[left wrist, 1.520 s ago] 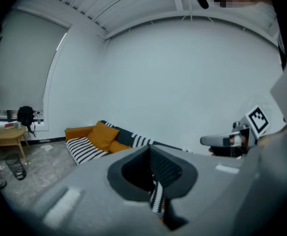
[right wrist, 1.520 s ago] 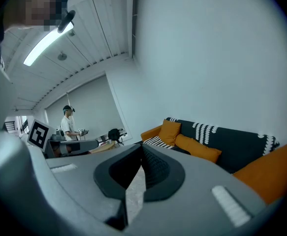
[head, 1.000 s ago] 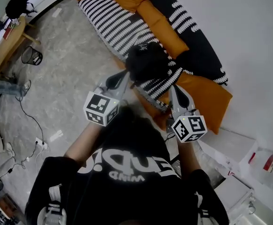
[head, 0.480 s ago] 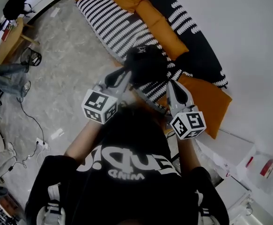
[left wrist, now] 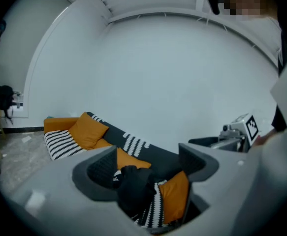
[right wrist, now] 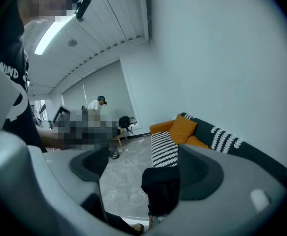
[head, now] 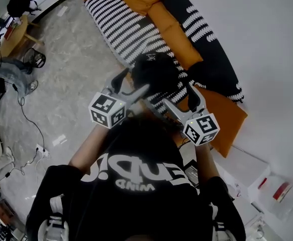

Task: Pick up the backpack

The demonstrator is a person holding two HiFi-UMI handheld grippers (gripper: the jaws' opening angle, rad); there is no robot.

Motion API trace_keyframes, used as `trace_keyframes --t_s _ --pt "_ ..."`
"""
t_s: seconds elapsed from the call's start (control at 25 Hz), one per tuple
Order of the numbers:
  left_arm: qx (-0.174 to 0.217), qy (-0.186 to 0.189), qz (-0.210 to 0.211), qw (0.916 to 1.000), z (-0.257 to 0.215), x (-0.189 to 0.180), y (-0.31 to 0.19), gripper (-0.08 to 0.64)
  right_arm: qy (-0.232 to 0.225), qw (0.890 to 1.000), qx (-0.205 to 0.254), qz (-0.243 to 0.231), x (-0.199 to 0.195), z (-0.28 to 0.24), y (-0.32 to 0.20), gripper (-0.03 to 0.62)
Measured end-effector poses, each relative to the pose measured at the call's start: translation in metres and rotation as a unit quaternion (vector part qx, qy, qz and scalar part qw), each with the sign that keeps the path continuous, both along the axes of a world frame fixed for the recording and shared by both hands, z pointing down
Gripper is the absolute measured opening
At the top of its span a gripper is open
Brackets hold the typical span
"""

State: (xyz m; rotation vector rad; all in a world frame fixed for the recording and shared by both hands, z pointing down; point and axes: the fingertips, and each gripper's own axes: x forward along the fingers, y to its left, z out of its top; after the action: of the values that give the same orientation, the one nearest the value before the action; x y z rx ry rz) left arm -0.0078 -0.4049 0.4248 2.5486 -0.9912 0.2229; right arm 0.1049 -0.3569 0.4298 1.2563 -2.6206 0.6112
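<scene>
Backpack (head: 154, 70) cloth fills the gap in front of both my pairs of fingers, yet neither pair is clamped on it. The left gripper (head: 130, 86) has its jaws spread, having just been opening. In the left gripper view the black bag shows between the two ribbed pads (left wrist: 100, 170) with neither one pressing in. The right gripper (head: 183, 98) stands wider, its jaws also just opened. In its own view the bag's dark side shows between them, close to the right-hand pad, though I cannot tell whether that pad brushes the cloth. By my reckoning the reach is done and the pickup itself is not. The bag rests with its whole weight on the seat, so I have yet to close on it from both sides and lift it clear. It is a soft, matt black thing, slumped rather than stiff, with a small pale mark on its top. No strap or handle shows clearly enough for me to aim at. It sits on the sofa (head: 214, 59), on the black-and-white striped seat cover (head: 121, 29) near the front edge. An orange cushion (head: 221, 109) lies just beside it on my right and more orange ones lie further along the backrest. Beyond the seat edge is the grey floor (head: 71, 74).
</scene>
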Motion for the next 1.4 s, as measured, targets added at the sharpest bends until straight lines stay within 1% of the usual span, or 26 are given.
trace_keyframes --t_s 0.12,0.24,0.36,0.64,0.76,0.88,0.96,1.04,1.08,1.2,1.4 --pt "-0.007 -0.015 0.0 0.9999 0.016 0.003 -0.005 0.422 0.001 1.0 -0.011 -0.01 0.004 0.016 -0.008 0.428" --pt "-0.019 -0.027 0.004 0.9994 0.032 0.01 -0.013 0.426 0.003 1.0 -0.018 -0.025 0.014 0.031 -0.023 0.428" --pt "-0.033 -0.042 0.008 0.9986 0.054 0.02 -0.024 0.426 0.015 0.999 -0.027 -0.039 0.028 0.054 -0.044 0.428" --pt "-0.07 -0.077 0.013 0.9945 0.125 0.049 -0.054 0.426 0.045 0.995 -0.071 -0.047 0.068 0.135 -0.103 0.416" --pt "-0.081 -0.094 0.015 0.9922 0.163 0.056 -0.07 0.437 0.063 0.993 -0.076 -0.062 0.077 0.172 -0.129 0.401" --pt "-0.095 -0.107 0.009 0.9898 0.204 0.056 -0.084 0.459 0.08 0.989 -0.078 -0.092 0.077 0.211 -0.15 0.399" --pt "-0.104 -0.113 0.007 0.9881 0.231 0.056 -0.092 0.474 0.105 0.985 -0.077 -0.116 0.074 0.239 -0.163 0.399" --pt "-0.115 -0.117 0.006 0.9864 0.256 0.055 -0.1 0.524 0.134 0.979 -0.072 -0.137 0.07 0.265 -0.175 0.403" --pt "-0.121 -0.118 0.006 0.9856 0.268 0.055 -0.103 0.532 0.142 0.977 -0.071 -0.145 0.067 0.276 -0.181 0.403" --pt "-0.129 -0.12 0.002 0.9843 0.297 0.055 -0.109 0.532 0.143 0.974 -0.079 -0.158 0.061 0.305 -0.193 0.403" --pt "-0.127 -0.131 0.002 0.9832 0.333 0.056 -0.123 0.523 0.12 0.976 -0.087 -0.16 0.048 0.334 -0.206 0.397"
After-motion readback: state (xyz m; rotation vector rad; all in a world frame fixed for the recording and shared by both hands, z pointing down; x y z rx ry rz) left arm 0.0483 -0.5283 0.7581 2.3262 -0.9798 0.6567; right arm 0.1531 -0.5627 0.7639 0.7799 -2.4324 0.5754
